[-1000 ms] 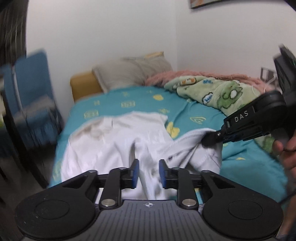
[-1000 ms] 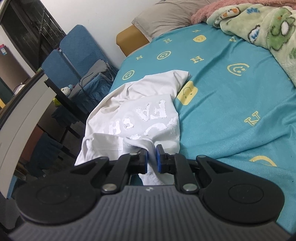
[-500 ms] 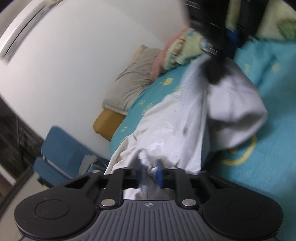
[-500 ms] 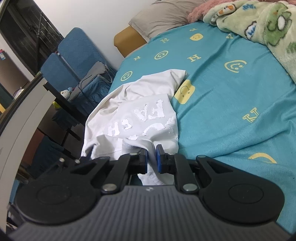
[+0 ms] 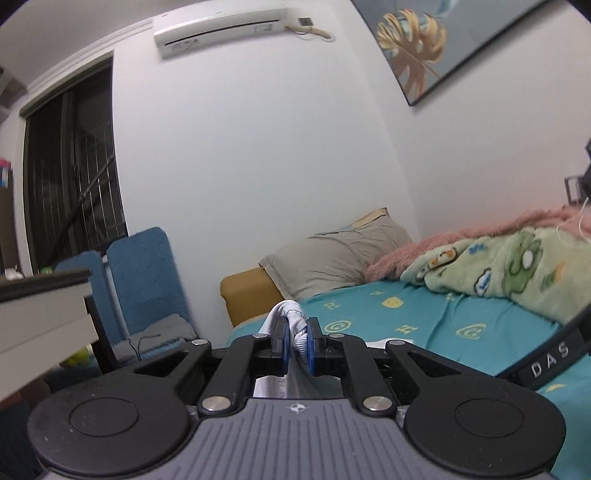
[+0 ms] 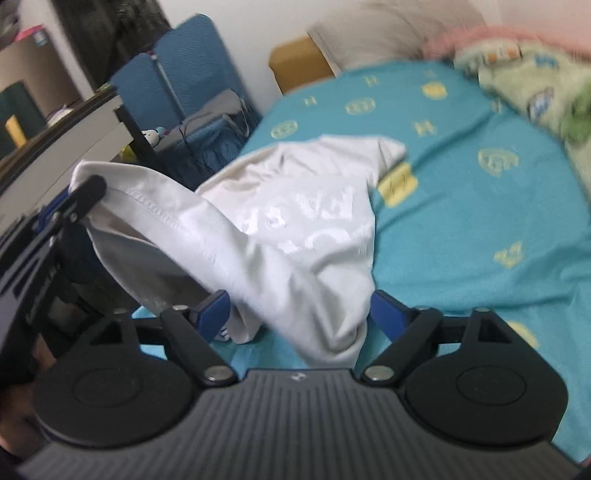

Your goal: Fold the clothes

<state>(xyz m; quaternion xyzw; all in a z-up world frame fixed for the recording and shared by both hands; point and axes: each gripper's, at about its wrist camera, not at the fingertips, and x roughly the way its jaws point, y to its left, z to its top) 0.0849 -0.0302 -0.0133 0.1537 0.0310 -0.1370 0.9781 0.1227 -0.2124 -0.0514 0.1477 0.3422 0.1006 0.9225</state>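
Note:
A white T-shirt with a pale print lies rumpled on the teal bed sheet. My left gripper is shut on a bunched fold of the shirt and holds it lifted; in the right wrist view it shows at the left gripping the shirt's hem. My right gripper is open, its blue pads wide apart, with shirt cloth hanging loose between them. The right gripper's arm shows in the left wrist view.
A grey pillow and a green cartoon blanket lie at the bed's far end. Blue folding chairs and a white desk stand left of the bed. An air conditioner is on the wall.
My right gripper has opened and let go of the shirt. My left gripper closed on a shirt fold and lifted it, tilting up toward the wall.

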